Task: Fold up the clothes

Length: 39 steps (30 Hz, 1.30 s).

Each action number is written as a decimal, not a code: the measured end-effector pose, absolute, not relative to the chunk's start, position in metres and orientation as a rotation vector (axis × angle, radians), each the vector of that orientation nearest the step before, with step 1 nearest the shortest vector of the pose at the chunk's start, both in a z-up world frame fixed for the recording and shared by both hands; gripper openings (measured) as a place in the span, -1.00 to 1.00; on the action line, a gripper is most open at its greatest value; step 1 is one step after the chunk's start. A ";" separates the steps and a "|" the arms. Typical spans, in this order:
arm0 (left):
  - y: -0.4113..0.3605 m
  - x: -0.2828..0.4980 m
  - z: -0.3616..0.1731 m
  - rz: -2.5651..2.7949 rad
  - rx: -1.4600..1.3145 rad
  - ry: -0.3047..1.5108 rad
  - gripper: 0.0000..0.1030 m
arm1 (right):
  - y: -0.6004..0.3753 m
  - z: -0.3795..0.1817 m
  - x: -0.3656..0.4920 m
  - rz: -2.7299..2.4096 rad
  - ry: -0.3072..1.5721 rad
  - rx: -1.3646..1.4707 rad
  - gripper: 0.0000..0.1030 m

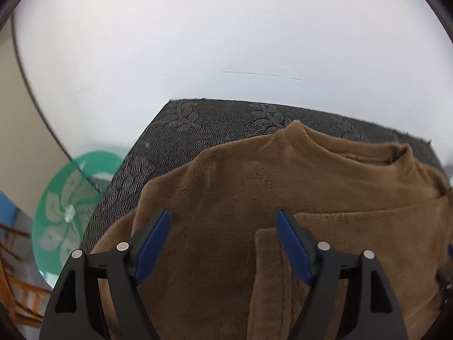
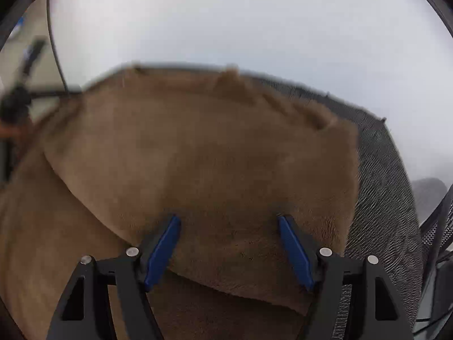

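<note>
fuzzy brown fleece top on dark embossed tablecloth, both claws spread.

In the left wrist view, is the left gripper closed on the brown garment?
No, the left gripper stands wide open above the brown garment, with nothing pinched between its blue fingers.

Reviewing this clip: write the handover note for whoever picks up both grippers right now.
Left gripper: open, holding nothing, over the brown top.
Right gripper: open, holding nothing, over the same top.
The top lies on the dark patterned cloth, collar at the far side.
Done: one side panel looks already folded inward over the body.
Left: probably the other side, then the final folds. The right view is blurred, so check edges before gripping.
</note>
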<state>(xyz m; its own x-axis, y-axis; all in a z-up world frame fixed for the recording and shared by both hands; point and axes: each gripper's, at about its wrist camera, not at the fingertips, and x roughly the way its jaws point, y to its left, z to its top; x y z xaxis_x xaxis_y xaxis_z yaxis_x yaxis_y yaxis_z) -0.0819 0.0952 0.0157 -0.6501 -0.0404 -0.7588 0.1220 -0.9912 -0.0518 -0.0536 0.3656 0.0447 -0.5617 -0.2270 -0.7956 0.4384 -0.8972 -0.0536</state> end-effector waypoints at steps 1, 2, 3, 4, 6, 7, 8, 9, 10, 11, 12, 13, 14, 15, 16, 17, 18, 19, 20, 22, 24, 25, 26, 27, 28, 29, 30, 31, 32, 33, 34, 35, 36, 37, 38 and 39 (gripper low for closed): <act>0.094 -0.076 0.019 -2.804 1.271 0.214 0.56 | 0.368 0.044 -0.055 -2.461 0.326 1.210 0.52; 0.094 -0.068 0.021 -2.842 1.269 0.275 0.56 | 0.369 0.043 -0.055 -2.461 0.318 1.218 0.54; 0.099 -0.061 0.023 -2.896 1.271 0.333 0.56 | 0.369 0.043 -0.056 -2.460 0.314 1.221 0.55; 0.104 -0.055 0.026 -2.951 1.273 0.393 0.56 | 0.369 0.043 -0.056 -2.462 0.320 1.221 0.56; 0.118 -0.051 0.023 -3.025 1.329 0.420 0.56 | 0.367 0.043 -0.054 -2.472 0.336 1.220 0.58; 0.125 -0.049 0.022 -3.060 1.358 0.432 0.56 | 0.366 0.044 -0.054 -2.479 0.346 1.219 0.60; 0.132 -0.052 0.016 -3.067 1.411 0.424 0.56 | 0.365 0.044 -0.052 -2.485 0.352 1.218 0.61; 0.135 -0.056 0.008 -3.040 1.446 0.416 0.56 | 0.366 0.045 -0.051 -2.490 0.354 1.219 0.65; 0.137 -0.060 -0.001 -3.009 1.477 0.407 0.56 | 0.366 0.043 -0.053 -2.494 0.354 1.222 0.68; 0.139 -0.064 -0.010 -2.978 1.508 0.399 0.56 | 0.365 0.042 -0.054 -2.498 0.354 1.225 0.70; 0.141 -0.063 -0.011 -3.002 1.454 0.377 0.56 | 0.366 0.041 -0.055 -2.501 0.351 1.229 0.73; 0.144 -0.063 -0.011 -2.998 1.443 0.347 0.56 | 0.365 0.041 -0.056 -2.503 0.346 1.234 0.78; 0.148 -0.063 -0.012 -2.990 1.439 0.316 0.56 | 0.365 0.041 -0.057 -2.503 0.339 1.238 0.79; 0.151 -0.063 -0.012 -2.982 1.434 0.286 0.57 | 0.365 0.040 -0.058 -2.503 0.332 1.243 0.81; 0.155 -0.063 -0.012 -2.976 1.436 0.244 0.58 | 0.365 0.040 -0.058 -2.503 0.328 1.245 0.83; 0.158 -0.062 -0.012 -2.971 1.439 0.201 0.59 | 0.366 0.040 -0.058 -2.504 0.326 1.247 0.83; 0.160 -0.062 -0.012 -2.968 1.441 0.185 0.60 | 0.366 0.040 -0.058 -2.504 0.324 1.248 0.84; 0.161 -0.062 -0.013 -2.967 1.444 0.175 0.62 | 0.366 0.040 -0.058 -2.504 0.323 1.248 0.84; 0.162 -0.062 -0.013 -2.965 1.447 0.165 0.66 | 0.366 0.040 -0.058 -2.503 0.321 1.249 0.84; 0.163 -0.066 -0.015 -2.967 1.466 0.145 0.73 | 0.367 0.040 -0.058 -2.501 0.315 1.250 0.84; 0.164 -0.064 -0.011 -2.924 1.505 0.145 0.73 | 0.368 0.040 -0.057 -2.498 0.305 1.251 0.85; 0.163 -0.059 -0.005 -2.873 1.533 0.184 0.73 | 0.369 0.040 -0.058 -2.496 0.301 1.252 0.85; 0.164 -0.050 0.002 -2.852 1.553 0.246 0.73 | 0.369 0.040 -0.058 -2.494 0.296 1.253 0.86; 0.164 -0.040 0.009 -2.833 1.572 0.310 0.73 | 0.369 0.040 -0.058 -2.493 0.296 1.253 0.86; 0.164 -0.035 0.011 -2.847 1.591 0.371 0.74 | 0.369 0.040 -0.058 -2.493 0.295 1.253 0.86; 0.167 -0.023 0.017 -2.876 1.611 0.418 0.75 | 0.369 0.040 -0.058 -2.493 0.295 1.254 0.86; 0.172 -0.008 0.022 -2.906 1.627 0.444 0.76 | 0.369 0.040 -0.059 -2.493 0.295 1.254 0.86; 0.175 0.005 0.023 -2.916 1.646 0.459 0.85 | 0.368 0.040 -0.059 -2.492 0.295 1.254 0.86; 0.178 0.018 0.023 -2.923 1.667 0.472 0.97 | 0.369 0.040 -0.059 -2.492 0.295 1.254 0.87; 0.181 0.033 0.020 -2.926 1.692 0.503 0.99 | 0.369 0.040 -0.059 -2.492 0.296 1.254 0.87; 0.183 0.043 0.016 -2.926 1.708 0.533 0.99 | 0.368 0.040 -0.059 -2.493 0.297 1.254 0.87; 0.184 0.054 0.010 -2.919 1.731 0.576 0.99 | 0.368 0.040 -0.059 -2.494 0.299 1.253 0.87; 0.185 0.065 0.004 -2.911 1.755 0.621 0.99 | 0.368 0.040 -0.059 -2.495 0.301 1.252 0.87; 0.184 0.071 0.001 -2.917 1.747 0.635 0.99 | 0.368 0.040 -0.058 -2.496 0.303 1.251 0.87; 0.184 0.077 -0.001 -2.924 1.735 0.644 0.99 | 0.368 0.040 -0.058 -2.497 0.305 1.250 0.87; 0.183 0.084 -0.003 -2.930 1.722 0.654 0.99 | 0.368 0.041 -0.058 -2.495 0.307 1.250 0.87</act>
